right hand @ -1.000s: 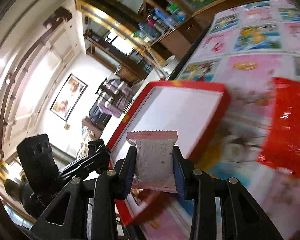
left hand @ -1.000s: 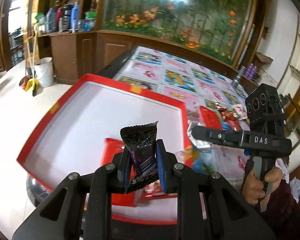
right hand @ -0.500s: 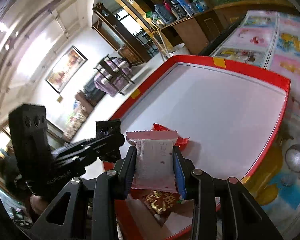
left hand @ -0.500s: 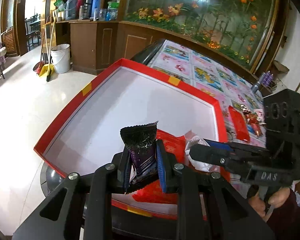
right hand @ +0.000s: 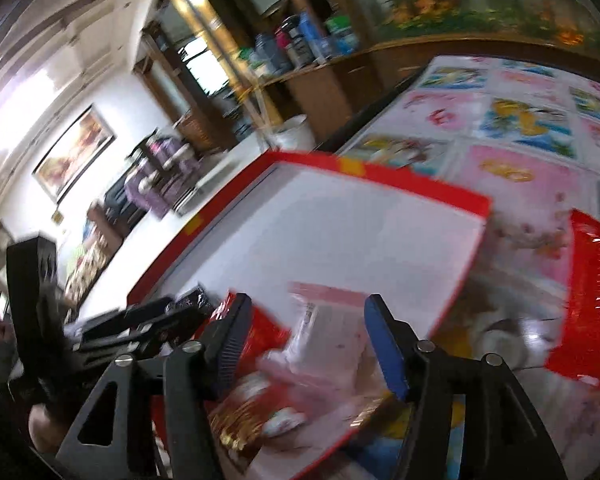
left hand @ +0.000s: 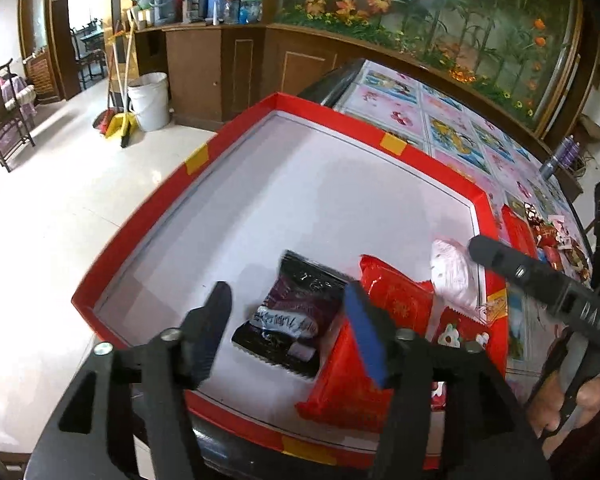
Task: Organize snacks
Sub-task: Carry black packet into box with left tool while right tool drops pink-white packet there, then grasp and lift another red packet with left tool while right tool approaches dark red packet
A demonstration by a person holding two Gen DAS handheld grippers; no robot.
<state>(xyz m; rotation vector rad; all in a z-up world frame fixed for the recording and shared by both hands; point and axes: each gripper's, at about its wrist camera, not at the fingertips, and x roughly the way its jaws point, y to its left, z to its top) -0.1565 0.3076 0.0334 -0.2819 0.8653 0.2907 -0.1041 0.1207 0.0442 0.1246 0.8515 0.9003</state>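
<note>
A red-rimmed box with a white floor [left hand: 236, 216] lies on the table, also in the right wrist view [right hand: 364, 232]. My left gripper [left hand: 286, 322] is open above a dark purple snack packet [left hand: 296, 312] lying in the box. Red packets [left hand: 396, 300] lie beside it. My right gripper [right hand: 306, 344] is open over a pink-white packet [right hand: 324, 336], which also shows in the left wrist view [left hand: 454, 276] near the box's right wall. The right gripper's finger [left hand: 540, 280] reaches in from the right.
More snacks [left hand: 556, 240] and a red packet [right hand: 592, 304] lie on the patterned tablecloth [right hand: 520, 152] right of the box. A wooden cabinet [left hand: 236, 64], white bucket [left hand: 150, 100] and chair [left hand: 4, 116] stand beyond on the tiled floor.
Both grippers have opened. The dark packet dropped from the left gripper into the box, and the pink-white packet left the right gripper and lies in the box.
</note>
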